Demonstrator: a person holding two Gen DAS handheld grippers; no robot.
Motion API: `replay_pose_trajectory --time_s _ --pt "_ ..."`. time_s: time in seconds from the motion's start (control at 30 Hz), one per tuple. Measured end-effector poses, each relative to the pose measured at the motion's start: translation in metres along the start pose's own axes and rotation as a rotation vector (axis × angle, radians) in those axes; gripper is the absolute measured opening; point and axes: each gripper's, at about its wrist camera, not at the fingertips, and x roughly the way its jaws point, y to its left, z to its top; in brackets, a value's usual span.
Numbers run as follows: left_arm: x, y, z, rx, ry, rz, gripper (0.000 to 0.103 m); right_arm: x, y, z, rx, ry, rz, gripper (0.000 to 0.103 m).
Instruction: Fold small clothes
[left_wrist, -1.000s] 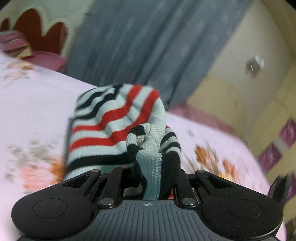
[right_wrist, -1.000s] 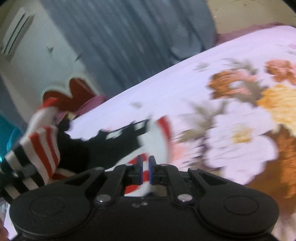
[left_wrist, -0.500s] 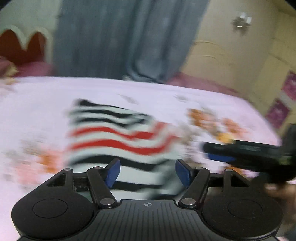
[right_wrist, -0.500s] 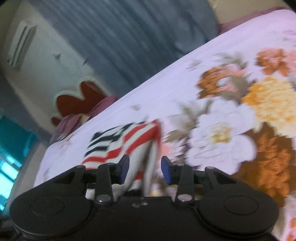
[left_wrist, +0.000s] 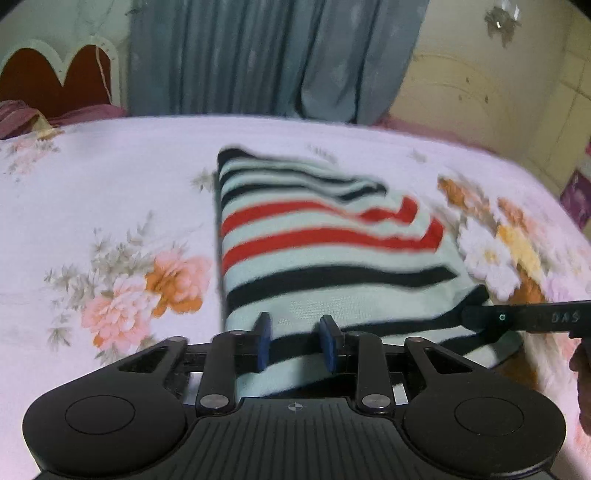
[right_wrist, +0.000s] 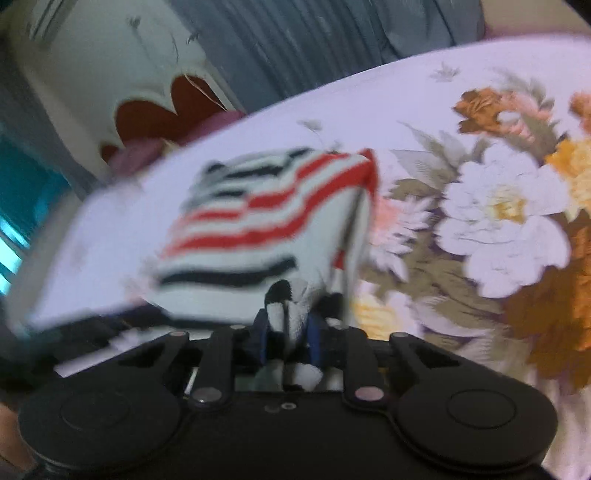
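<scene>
Sweater (left_wrist: 332, 258) lies folded flat on your floral bedsheet (left_wrist: 110, 192), striped pale mint, black and red, near edge under both grippers. Your left gripper (left_wrist: 295, 341) has just been closing, yet its blue pads (left_wrist: 263, 343) stand apart over the near hem, fabric below them, not pinched. Your right gripper (right_wrist: 286, 332) has just been closing too, and it's clenched on a bunched corner of the sweater, knit squeezed between its pads (right_wrist: 314, 338). From the left view the right gripper's finger sits at the sweater's near right corner. Curtain (left_wrist: 277, 55) and headboard (left_wrist: 55, 81) behind the bed. Right view blurred.
</scene>
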Motion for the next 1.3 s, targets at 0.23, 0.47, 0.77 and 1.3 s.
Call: replay_pose_trajectory --time_s 0.23,0.47,0.77,1.3 --pt "-0.017 0.025 0.022 -0.023 -0.095 -0.103 0.029 -0.017 -0.002 0.024 0.019 -0.109 0.0 0.044" --pt "0.032 0.031 0.06 -0.012 -0.055 -0.151 0.029 0.047 -0.033 0.079 0.148 -0.057 -0.056 0.04" --pt "0.066 -0.002 0.077 0.231 -0.079 -0.041 0.028 0.032 -0.002 0.071 -0.136 -0.29 -0.076 0.01" --pt "0.062 -0.034 0.063 0.255 -0.042 -0.073 0.028 0.054 -0.002 0.057 -0.217 -0.071 -0.198 0.009"
